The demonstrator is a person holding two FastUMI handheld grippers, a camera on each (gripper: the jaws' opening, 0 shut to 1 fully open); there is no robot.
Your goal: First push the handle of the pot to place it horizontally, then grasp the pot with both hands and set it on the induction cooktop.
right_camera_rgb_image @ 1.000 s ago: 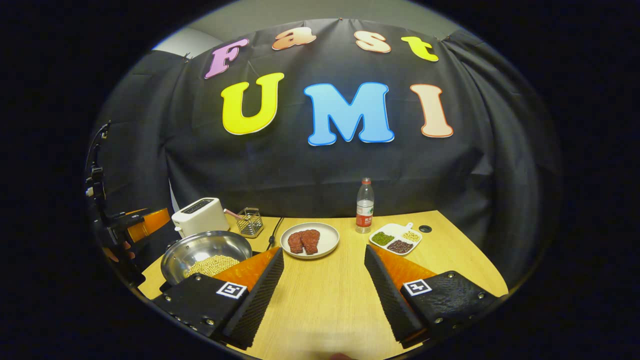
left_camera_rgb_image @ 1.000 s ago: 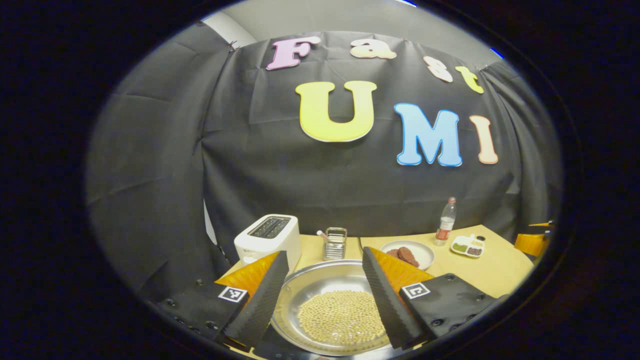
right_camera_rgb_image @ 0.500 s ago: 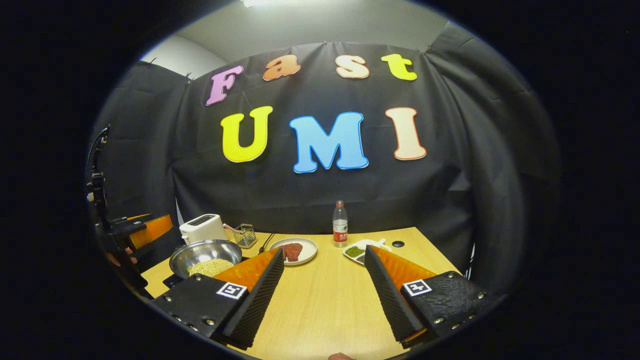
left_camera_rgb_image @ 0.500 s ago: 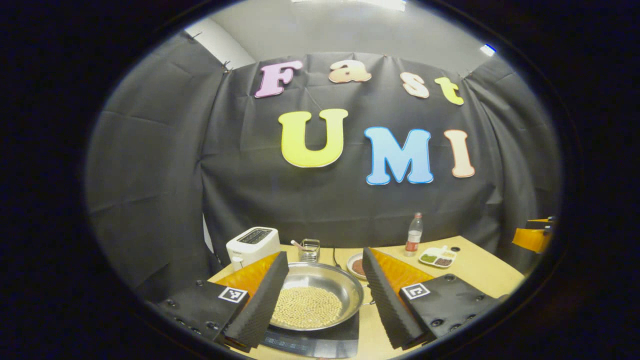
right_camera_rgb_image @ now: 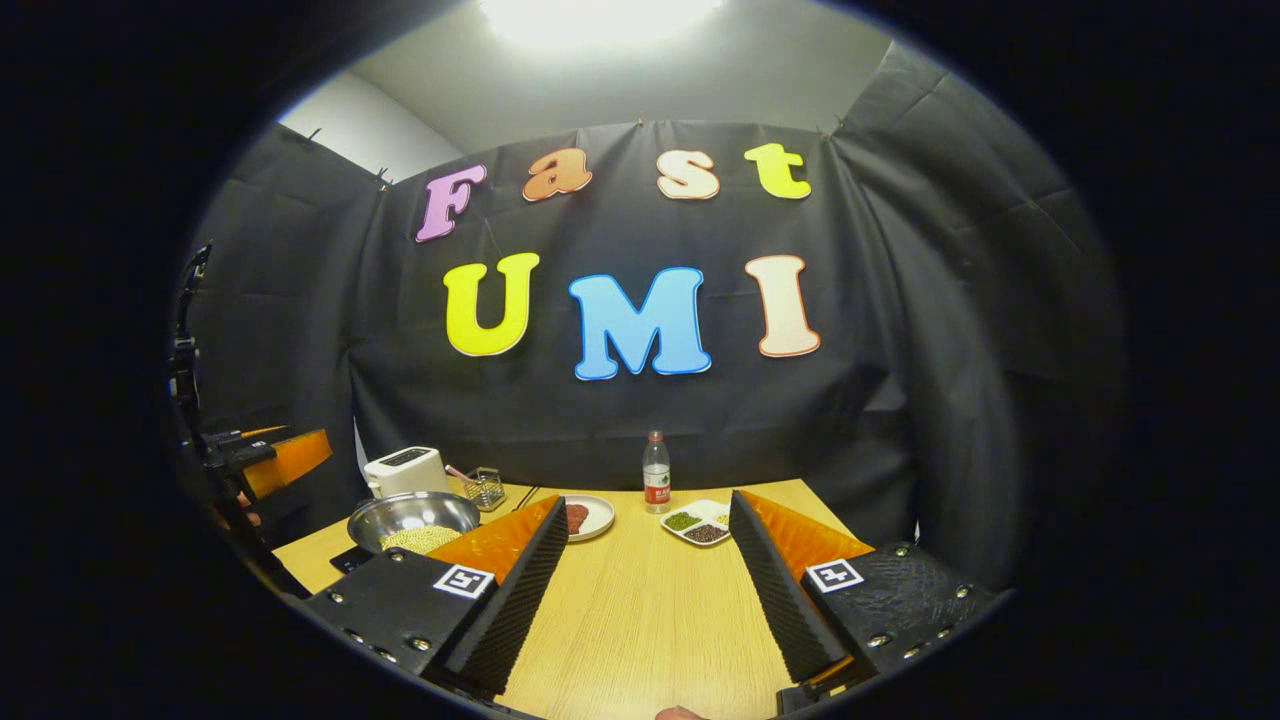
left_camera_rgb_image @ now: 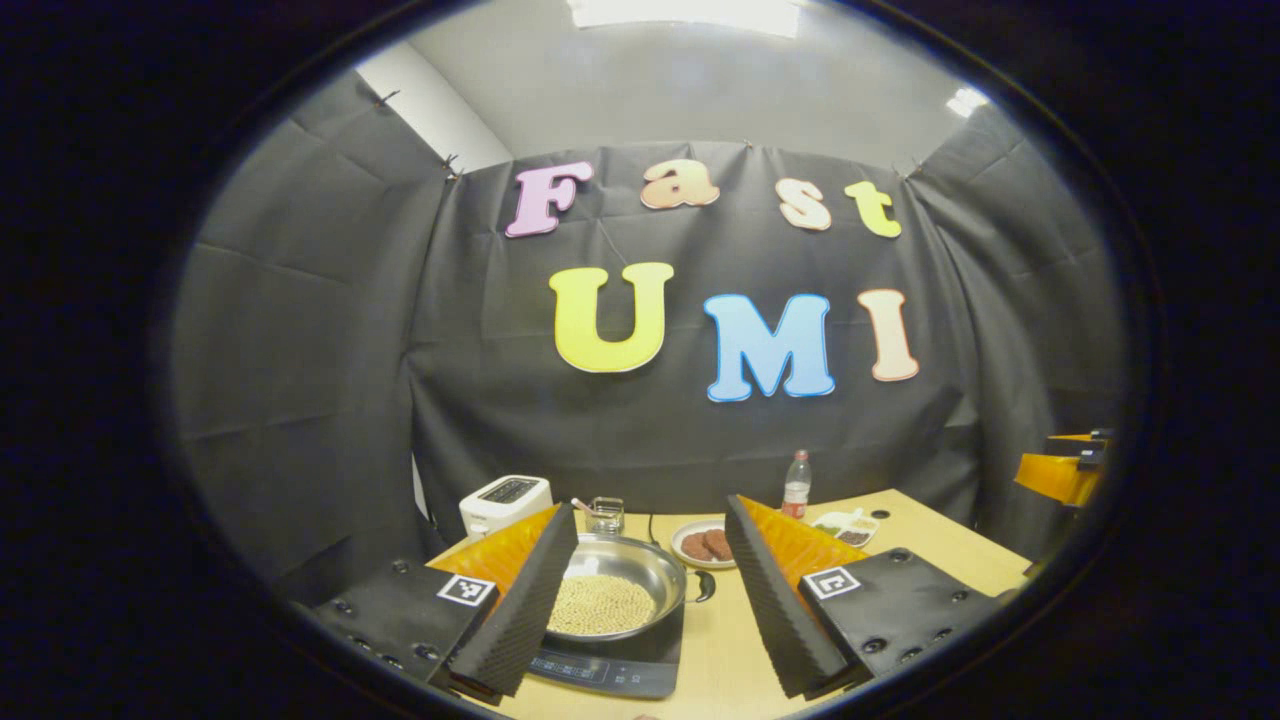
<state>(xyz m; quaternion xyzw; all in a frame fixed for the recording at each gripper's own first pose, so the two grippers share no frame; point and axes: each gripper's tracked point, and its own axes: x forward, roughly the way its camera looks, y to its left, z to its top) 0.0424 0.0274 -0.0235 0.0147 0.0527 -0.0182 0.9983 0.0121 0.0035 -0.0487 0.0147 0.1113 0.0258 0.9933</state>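
A steel pot with pale beans inside sits on the black induction cooktop. One short dark handle sticks out on its right side. My left gripper is open and held back from the pot, above the table's near edge. In the right gripper view the pot stands at the far left on the cooktop. My right gripper is open over bare tabletop, well to the right of the pot. The left gripper shows at that view's left edge.
Behind the pot stand a white toaster and a small wire holder. A plate of meat, a water bottle and a divided dish of beans lie further right on the wooden table.
Both grippers have drawn back and up from the table. The pot, earlier between the left gripper's fingers, now sits farther off on the cooktop. Both grippers stay open.
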